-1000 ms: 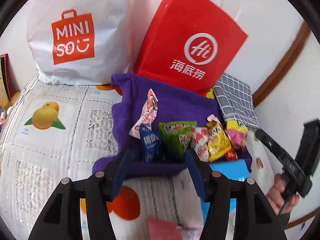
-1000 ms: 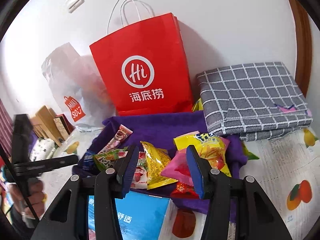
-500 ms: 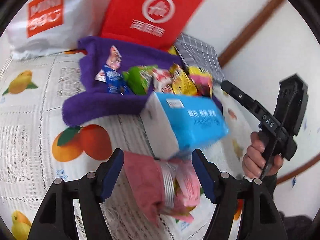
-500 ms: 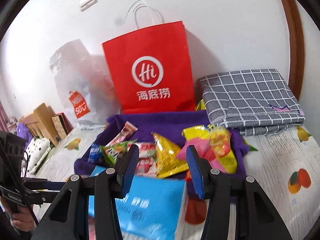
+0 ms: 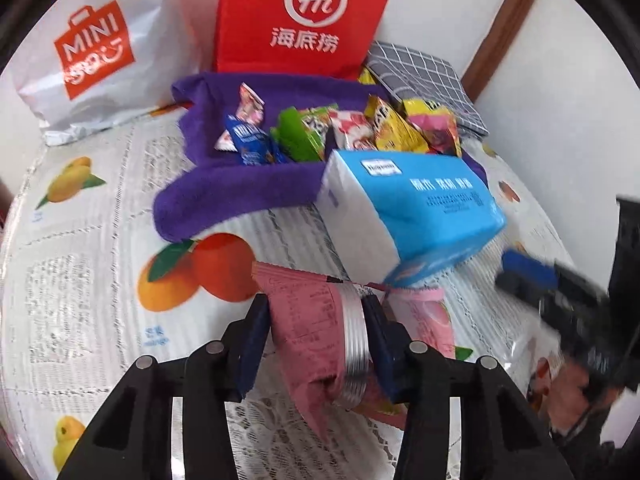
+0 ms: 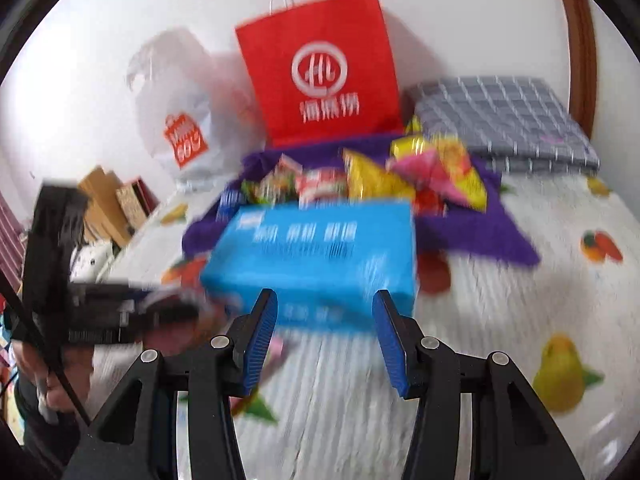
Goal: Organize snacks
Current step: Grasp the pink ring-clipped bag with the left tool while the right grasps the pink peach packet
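My left gripper (image 5: 316,328) is shut on a pink snack packet (image 5: 312,320) with a silver crimped edge, low over the fruit-print sheet (image 5: 100,280). Another pink packet (image 5: 424,312) lies just right of it. Several snack packets (image 5: 340,132) sit in a row on a purple towel (image 5: 240,188) further back; they also show in the right wrist view (image 6: 360,176). My right gripper (image 6: 324,332) is open and empty, just in front of a blue tissue pack (image 6: 320,256). It appears at the right in the left wrist view (image 5: 560,284).
The blue tissue pack (image 5: 408,216) lies between the towel and the pink packets. A red paper bag (image 5: 304,16) and a white Miniso bag (image 5: 92,52) stand against the wall. A folded grey checked cloth (image 6: 504,120) lies at the back right.
My left gripper has dropped toward the sheet and closed on the pink packet. The right gripper has pulled back and down toward the tissue pack; its view is blurred by motion.
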Tool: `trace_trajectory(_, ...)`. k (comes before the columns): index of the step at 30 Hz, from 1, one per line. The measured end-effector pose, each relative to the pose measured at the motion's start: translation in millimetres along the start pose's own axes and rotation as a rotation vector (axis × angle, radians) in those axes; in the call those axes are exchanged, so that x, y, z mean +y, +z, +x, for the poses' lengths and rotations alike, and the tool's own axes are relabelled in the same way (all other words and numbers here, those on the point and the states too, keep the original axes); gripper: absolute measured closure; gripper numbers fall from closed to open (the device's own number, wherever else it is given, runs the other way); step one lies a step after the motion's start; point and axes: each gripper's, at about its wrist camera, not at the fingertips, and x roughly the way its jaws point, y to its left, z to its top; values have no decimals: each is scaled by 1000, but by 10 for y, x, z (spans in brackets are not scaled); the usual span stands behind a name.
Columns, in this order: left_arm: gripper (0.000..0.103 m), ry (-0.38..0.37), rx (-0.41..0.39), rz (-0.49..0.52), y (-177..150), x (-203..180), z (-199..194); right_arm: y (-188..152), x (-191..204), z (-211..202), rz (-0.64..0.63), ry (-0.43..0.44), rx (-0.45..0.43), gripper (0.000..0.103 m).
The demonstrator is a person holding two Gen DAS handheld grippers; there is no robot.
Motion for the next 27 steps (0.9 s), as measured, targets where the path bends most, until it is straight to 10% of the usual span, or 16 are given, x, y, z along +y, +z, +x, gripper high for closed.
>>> trace_trajectory(15,61,93,-25,-75,65,221,-33,-292,242,277,207,155,186,41)
trace_trajectory(27,60,85,-10,-122,50,322,-13,-209,736,542,66,-59,186,38)
